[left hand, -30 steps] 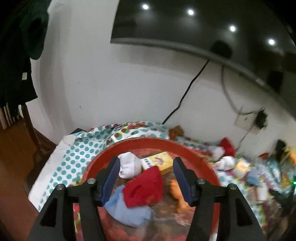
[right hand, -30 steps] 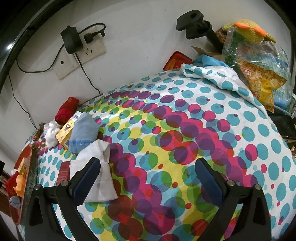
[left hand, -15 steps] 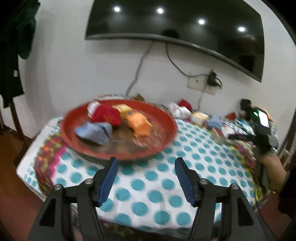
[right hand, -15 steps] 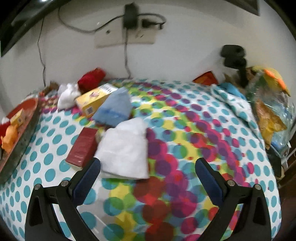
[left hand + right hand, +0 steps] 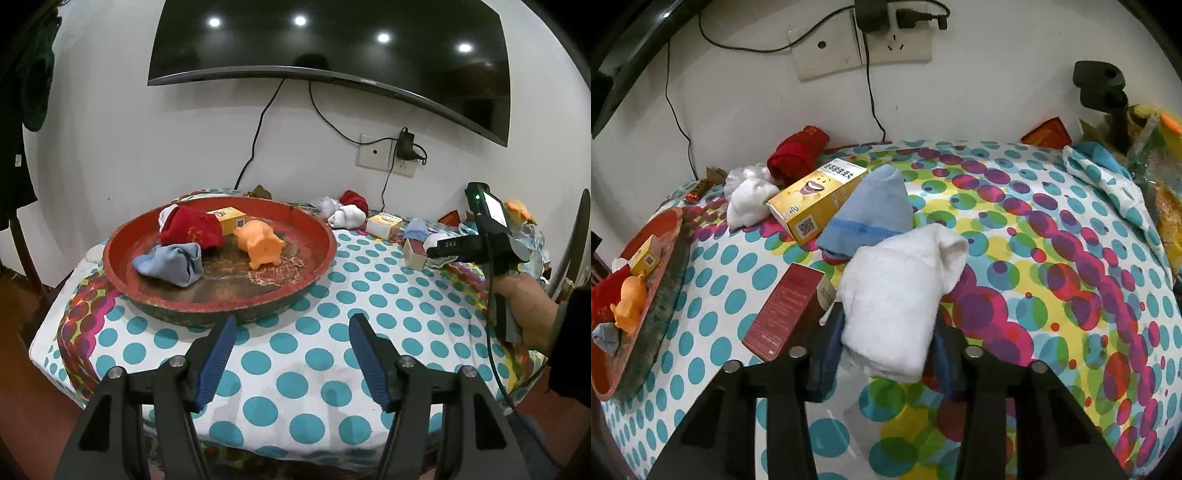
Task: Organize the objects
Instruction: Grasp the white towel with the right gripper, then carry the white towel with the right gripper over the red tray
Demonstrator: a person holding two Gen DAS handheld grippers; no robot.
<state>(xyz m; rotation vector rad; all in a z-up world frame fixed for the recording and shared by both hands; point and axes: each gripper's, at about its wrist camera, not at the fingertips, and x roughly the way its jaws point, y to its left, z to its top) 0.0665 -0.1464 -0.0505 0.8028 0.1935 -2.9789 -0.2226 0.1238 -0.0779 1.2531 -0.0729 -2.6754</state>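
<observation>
My right gripper (image 5: 886, 343) is closed on the white sock (image 5: 897, 295), a soft, light, limp bundle pinched at its near end, the free end flopping toward 1 o'clock. My left gripper (image 5: 288, 354) hangs open and empty over the dotted tablecloth (image 5: 332, 354), the red tray (image 5: 314, 273) at its 11 o'clock. The maroon box (image 5: 785, 308) lies just beside the sock at 9 o'clock; the blue sock (image 5: 871, 218) touches it at 12 o'clock and may snag on lifting.

The left gripper (image 5: 289, 350) hovers with its jaws spread wide; the right gripper (image 5: 884, 349) is clamped on a white sock (image 5: 897, 295).
</observation>
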